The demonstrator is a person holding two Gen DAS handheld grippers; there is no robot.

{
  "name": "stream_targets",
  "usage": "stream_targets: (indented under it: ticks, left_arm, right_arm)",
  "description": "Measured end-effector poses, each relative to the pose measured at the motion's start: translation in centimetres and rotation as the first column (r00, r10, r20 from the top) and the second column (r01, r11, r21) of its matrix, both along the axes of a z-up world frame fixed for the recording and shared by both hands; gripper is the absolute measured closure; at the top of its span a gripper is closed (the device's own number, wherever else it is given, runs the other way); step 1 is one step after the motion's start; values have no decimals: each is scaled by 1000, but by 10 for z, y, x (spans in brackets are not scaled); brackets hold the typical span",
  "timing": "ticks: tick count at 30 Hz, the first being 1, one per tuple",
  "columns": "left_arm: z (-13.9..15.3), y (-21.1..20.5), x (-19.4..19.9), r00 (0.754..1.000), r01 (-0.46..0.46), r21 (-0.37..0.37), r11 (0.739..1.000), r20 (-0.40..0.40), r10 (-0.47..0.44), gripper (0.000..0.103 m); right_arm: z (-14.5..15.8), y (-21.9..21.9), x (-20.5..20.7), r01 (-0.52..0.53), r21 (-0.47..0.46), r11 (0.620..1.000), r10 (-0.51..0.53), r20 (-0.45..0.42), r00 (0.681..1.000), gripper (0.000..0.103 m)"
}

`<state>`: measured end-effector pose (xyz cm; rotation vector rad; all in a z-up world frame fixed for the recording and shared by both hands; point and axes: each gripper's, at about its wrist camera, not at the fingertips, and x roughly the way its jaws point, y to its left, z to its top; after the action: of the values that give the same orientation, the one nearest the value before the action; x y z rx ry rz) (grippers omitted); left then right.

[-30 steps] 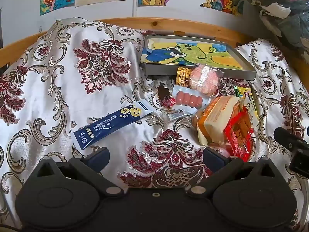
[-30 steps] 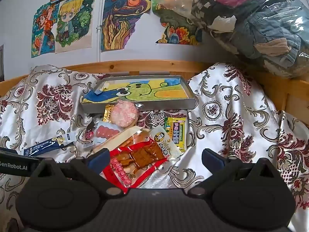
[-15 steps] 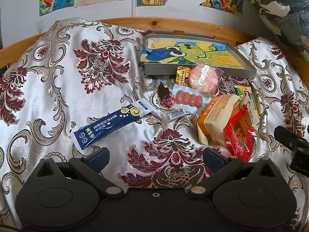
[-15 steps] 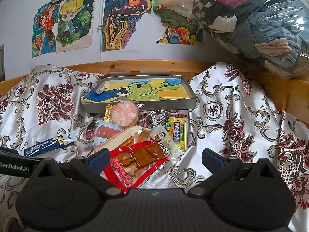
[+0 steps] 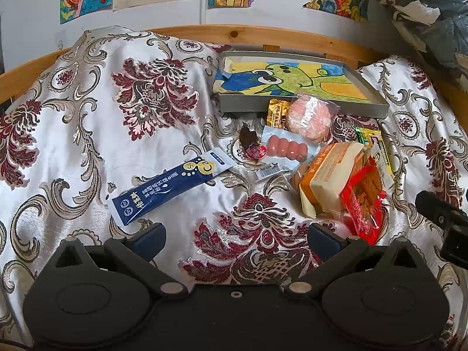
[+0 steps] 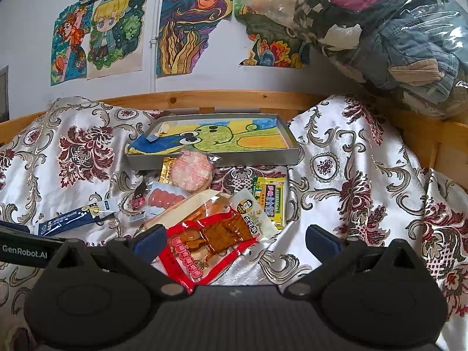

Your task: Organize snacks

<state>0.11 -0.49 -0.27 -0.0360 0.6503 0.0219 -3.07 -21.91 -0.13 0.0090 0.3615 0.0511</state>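
Both grippers are held wide apart above a patterned cloth, with nothing between their fingers: the left gripper is seen over a bare stretch of fabric, and the right gripper is seen with the near end of a red packet lying between its spread fingers, untouched as far as can be judged. A grey tray lined with a frog drawing is taken as the landmark; it is set at the far side of the cloth, against a wooden rail. Leaning on the tray's near wall are a gold sachet and a round pink snack in clear wrap. Just nearer than these, a pack of pink sausages and a small dark sweet are laid. Further from the tray, to its near left, a long blue sachet is placed alone. Near the tray's right end, a yellow-green pack is seen, and nearer than it an orange bread pack is overlapped by the red packet. A white pack with a face logo is tucked beside them; its contents cannot be read clearly.
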Motion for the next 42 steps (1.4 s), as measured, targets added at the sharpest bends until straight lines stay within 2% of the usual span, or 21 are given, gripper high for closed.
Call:
stream_targets:
  ticks: [16,23,28,42]
  left_arm:
    - [-6,6,-1,1000,0,-1,1000,-8,0,1]
    - [-3,7,3,1000,-15,2,1000,-21,15,1]
    - [-2,10,18,998,-33,-19,999,-45,32,1]
    - [-1,9,68,996,-42,-63,997,-78,37,1]
  right_arm:
    - [-3,7,1,-34,-12,999,33,-46,998,0]
    - [-10,15,13,-79,-12,997,77,-153,985,0]
    - [-16,19,22,-84,-6,996,81,-210,974,0]
    - [-19,22,49,-105,11,994,104,-244,964,0]
